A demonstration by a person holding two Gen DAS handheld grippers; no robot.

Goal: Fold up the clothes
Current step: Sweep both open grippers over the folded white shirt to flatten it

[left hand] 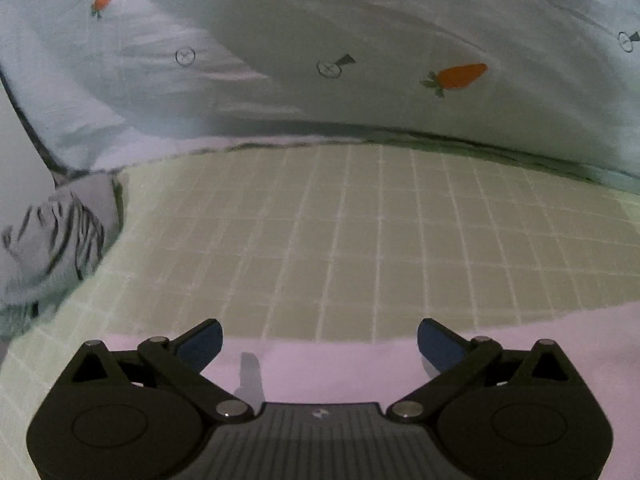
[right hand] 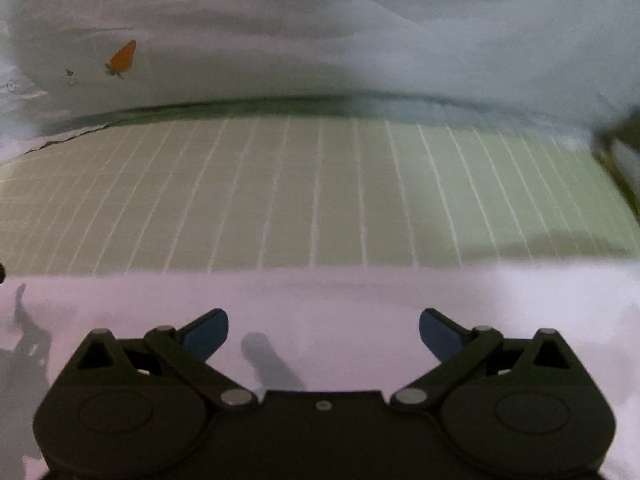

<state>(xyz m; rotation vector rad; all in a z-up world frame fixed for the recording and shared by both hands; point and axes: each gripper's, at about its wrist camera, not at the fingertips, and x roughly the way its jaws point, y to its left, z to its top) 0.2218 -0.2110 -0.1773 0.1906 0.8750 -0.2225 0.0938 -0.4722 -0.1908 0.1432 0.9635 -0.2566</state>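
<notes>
A pale pink garment (left hand: 320, 364) lies flat on a green checked sheet (left hand: 360, 232), right under my left gripper (left hand: 319, 342), which is open and empty, its blue fingertips (left hand: 204, 340) spread wide just over the cloth's far edge. In the right wrist view the same pink garment (right hand: 340, 300) spreads across the near part of the green checked sheet (right hand: 320, 192). My right gripper (right hand: 323, 336) is open and empty above it, blue fingertips (right hand: 438, 334) apart.
A light blue quilt with carrot prints (left hand: 360, 60) is heaped along the far side, also in the right wrist view (right hand: 320, 40). A grey striped cloth (left hand: 60, 240) lies bunched at the left. A dark frame piece (right hand: 616, 160) shows at the right edge.
</notes>
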